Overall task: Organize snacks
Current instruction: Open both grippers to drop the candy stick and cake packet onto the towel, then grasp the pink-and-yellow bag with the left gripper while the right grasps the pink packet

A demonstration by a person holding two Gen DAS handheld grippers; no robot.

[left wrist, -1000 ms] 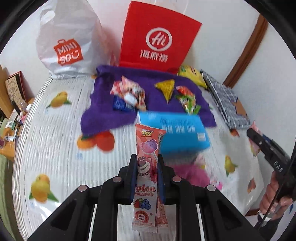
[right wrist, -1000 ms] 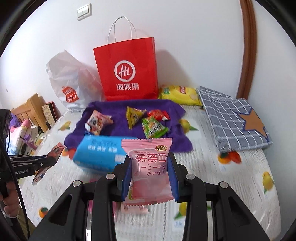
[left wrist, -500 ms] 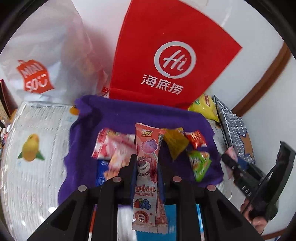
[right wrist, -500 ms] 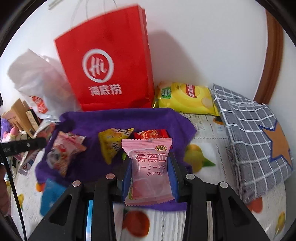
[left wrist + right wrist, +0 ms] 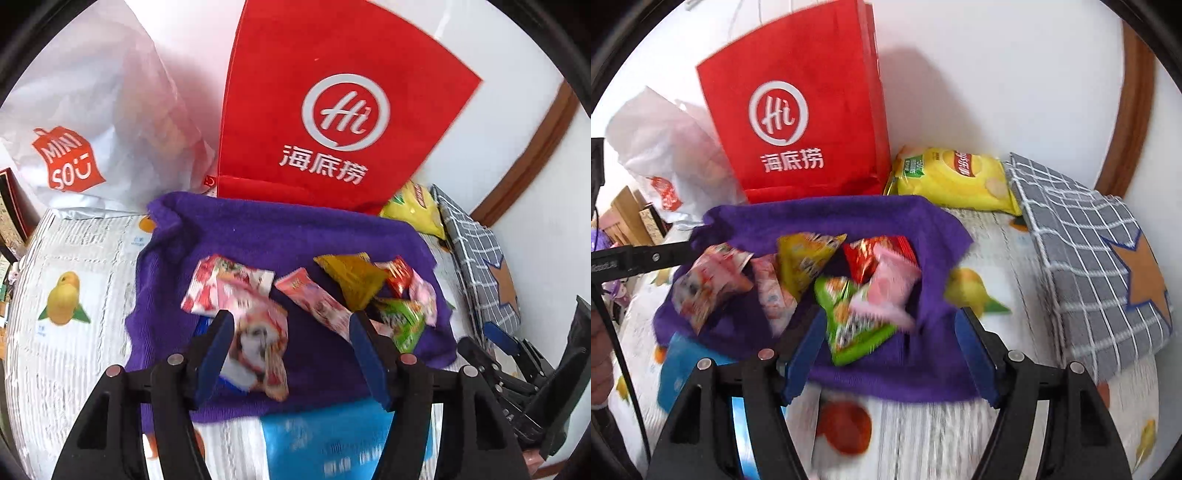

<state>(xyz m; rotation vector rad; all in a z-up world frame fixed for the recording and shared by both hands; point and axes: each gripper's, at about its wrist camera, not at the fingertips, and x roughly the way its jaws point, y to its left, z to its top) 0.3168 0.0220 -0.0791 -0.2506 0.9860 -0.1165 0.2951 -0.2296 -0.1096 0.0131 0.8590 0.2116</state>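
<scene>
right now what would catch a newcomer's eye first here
The big red paper bag standing against the wall behind everything. In front of it, a purple towel strewn with bright snack packets. A yellow chip bag lies to the right of the red bag.

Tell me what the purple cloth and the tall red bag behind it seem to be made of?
The purple cloth looks like soft terry towelling: fuzzy, matte, with rumpled rounded edges. The tall red bag looks like stiff matte paper: flat sides, sharp creases, printed white logo, though thin card is possible.
</scene>
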